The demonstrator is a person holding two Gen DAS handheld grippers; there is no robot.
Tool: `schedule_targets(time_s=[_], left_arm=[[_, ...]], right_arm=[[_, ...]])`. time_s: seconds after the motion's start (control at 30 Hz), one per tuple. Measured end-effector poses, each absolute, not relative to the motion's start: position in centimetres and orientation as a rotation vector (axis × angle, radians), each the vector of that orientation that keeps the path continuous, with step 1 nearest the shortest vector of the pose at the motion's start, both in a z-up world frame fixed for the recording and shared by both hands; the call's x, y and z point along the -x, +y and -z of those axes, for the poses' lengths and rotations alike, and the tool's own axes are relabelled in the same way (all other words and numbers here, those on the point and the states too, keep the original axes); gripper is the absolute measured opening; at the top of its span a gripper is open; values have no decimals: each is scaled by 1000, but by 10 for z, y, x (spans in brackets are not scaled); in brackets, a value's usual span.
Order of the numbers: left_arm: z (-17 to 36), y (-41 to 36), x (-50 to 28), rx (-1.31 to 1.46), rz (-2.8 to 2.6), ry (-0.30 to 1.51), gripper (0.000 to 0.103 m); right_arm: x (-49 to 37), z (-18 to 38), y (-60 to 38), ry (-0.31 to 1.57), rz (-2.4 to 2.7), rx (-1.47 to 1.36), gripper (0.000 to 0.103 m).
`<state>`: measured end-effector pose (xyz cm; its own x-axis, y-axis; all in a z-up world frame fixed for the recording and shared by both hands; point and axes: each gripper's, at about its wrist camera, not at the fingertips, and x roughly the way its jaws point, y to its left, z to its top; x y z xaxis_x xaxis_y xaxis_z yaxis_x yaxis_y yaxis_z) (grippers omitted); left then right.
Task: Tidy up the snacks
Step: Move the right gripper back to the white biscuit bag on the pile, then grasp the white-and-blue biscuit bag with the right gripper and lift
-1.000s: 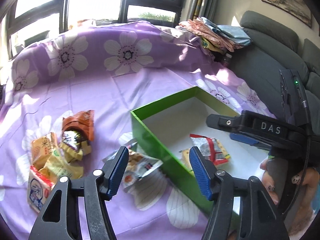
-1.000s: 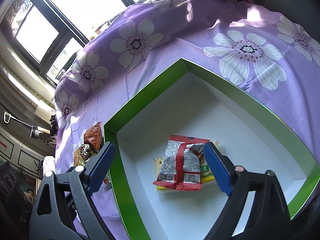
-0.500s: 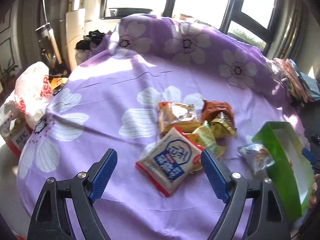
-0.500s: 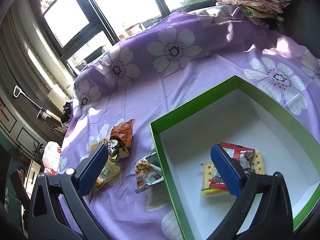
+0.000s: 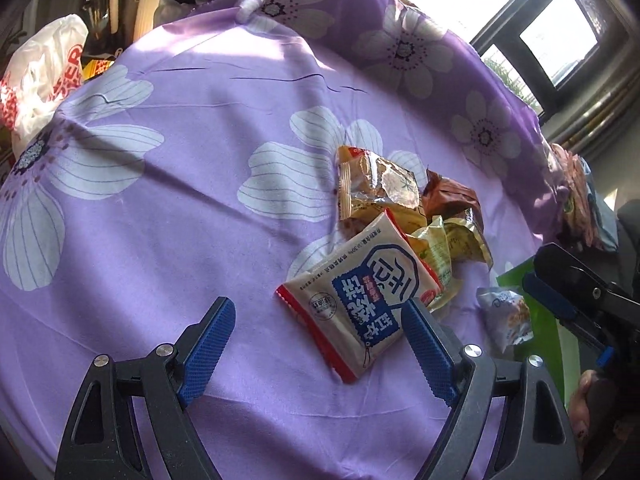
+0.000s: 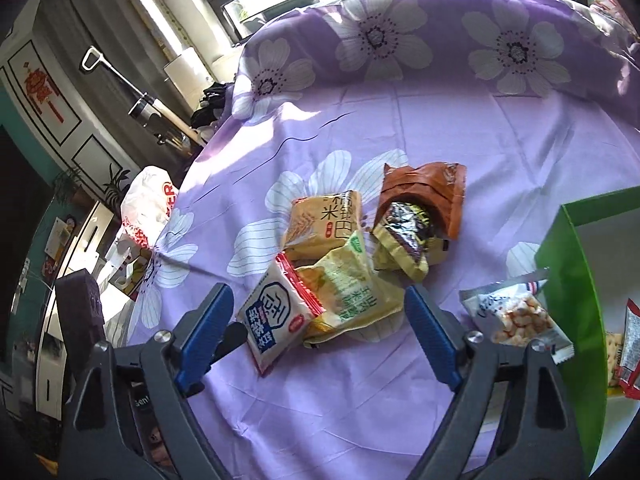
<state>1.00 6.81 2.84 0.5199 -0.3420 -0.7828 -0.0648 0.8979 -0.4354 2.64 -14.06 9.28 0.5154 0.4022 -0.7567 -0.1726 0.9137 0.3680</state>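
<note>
Several snack packets lie piled on the purple flowered cloth. A white-and-blue packet (image 5: 360, 292) (image 6: 276, 320) is nearest, then a pale yellow-green one (image 6: 352, 292), an orange rice-cracker packet (image 5: 376, 188) (image 6: 324, 220), a dark foil one (image 6: 404, 236) and a brown pouch (image 5: 448, 200) (image 6: 424, 192). A clear bag of small puffs (image 6: 516, 320) lies beside the green box (image 6: 572, 264). My left gripper (image 5: 318, 310) hangs open over the white-and-blue packet's near edge. My right gripper (image 6: 319, 296) hovers above the pile, its jaws closing, the pads touching no packet.
The box holds a red packet on a cracker pack (image 6: 630, 344). A white-and-red plastic bag (image 5: 44, 72) sits past the table's left edge. Folded cloths (image 5: 580, 200) lie at the far right. Bare cloth stretches left of the pile.
Both grippers swung left from the green box to the snack pile. The left jaws widened. The right jaws spread, then narrowed, leaving the red packet in the box.
</note>
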Motion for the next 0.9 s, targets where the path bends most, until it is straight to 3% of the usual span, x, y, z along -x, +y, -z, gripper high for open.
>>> schedule_targets(time_s=[0.07,0.37,0.6,0.9], left_arm=[[-27,69,-11,454,168,1024,86],[-18,60,-16,507,247,1086,59],[-13,65,-17,553,238,1099,40],[-22,47,-12,441,245,1057,40]], right_arm=[[-41,-87,-125,1018,-370,-245,72],[-69,-58,-76,1167,-404,-136,53],[-71,-41,-70,1203,-369,-80,50],[-57,-38,-69,1181,-374,-63,49]])
